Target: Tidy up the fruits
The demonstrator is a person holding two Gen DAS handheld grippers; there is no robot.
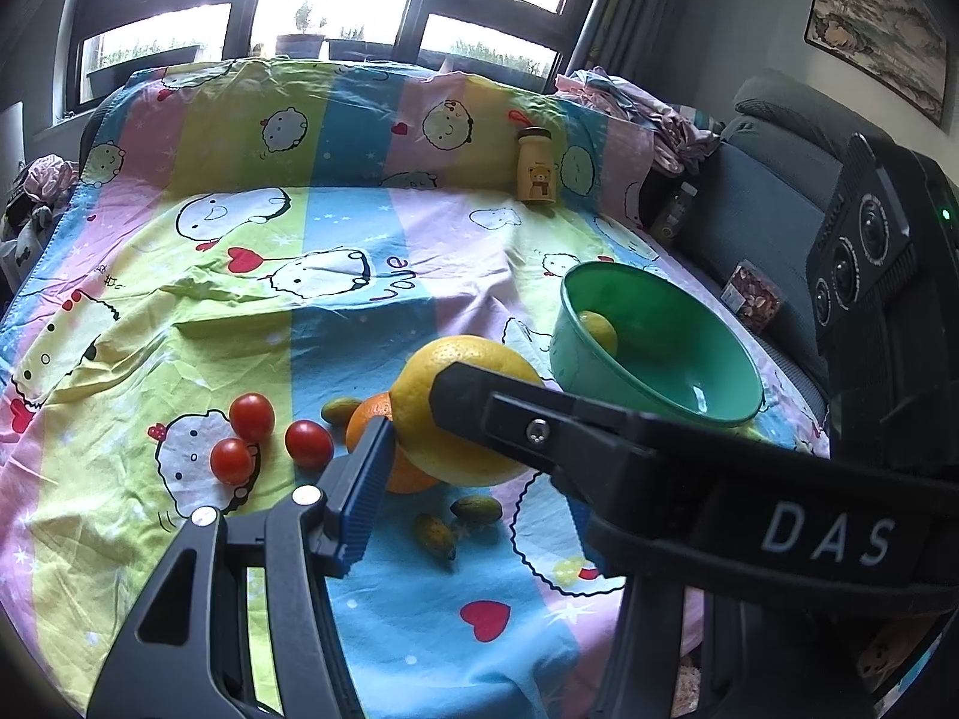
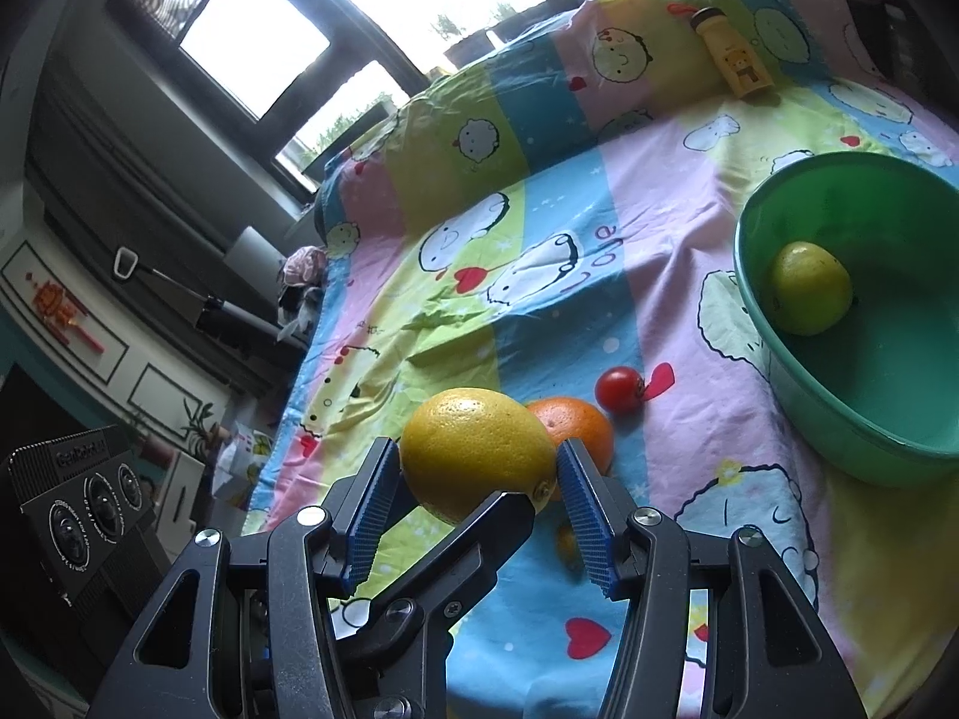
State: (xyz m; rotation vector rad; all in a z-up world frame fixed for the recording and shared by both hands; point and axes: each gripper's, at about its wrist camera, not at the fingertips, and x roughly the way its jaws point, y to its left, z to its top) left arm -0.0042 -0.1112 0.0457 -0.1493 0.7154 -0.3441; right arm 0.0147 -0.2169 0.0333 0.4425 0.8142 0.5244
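Observation:
A large yellow citrus [image 1: 473, 371] hangs above the cartoon-print cloth, gripped from two sides. My right gripper [image 2: 479, 458] is shut on it, a blue pad pressed against each side. My left gripper [image 1: 455, 431] is shut on it too: its left pad [image 1: 368, 473] touches the fruit, and its other finger [image 2: 503, 509] lies against the fruit's near side. Behind it sits an orange [image 2: 578, 425]. Three cherry tomatoes [image 1: 252, 416] lie to the left. The green bowl [image 1: 707, 371] on the right holds a small yellow fruit [image 2: 809, 287].
Small greenish fruits [image 1: 476, 506] lie on the cloth under the grippers. A yellow bear bottle [image 1: 536, 168] stands at the back, near the raised cloth. A grey sofa [image 1: 767, 192] and a snack packet [image 1: 752, 296] border the right edge.

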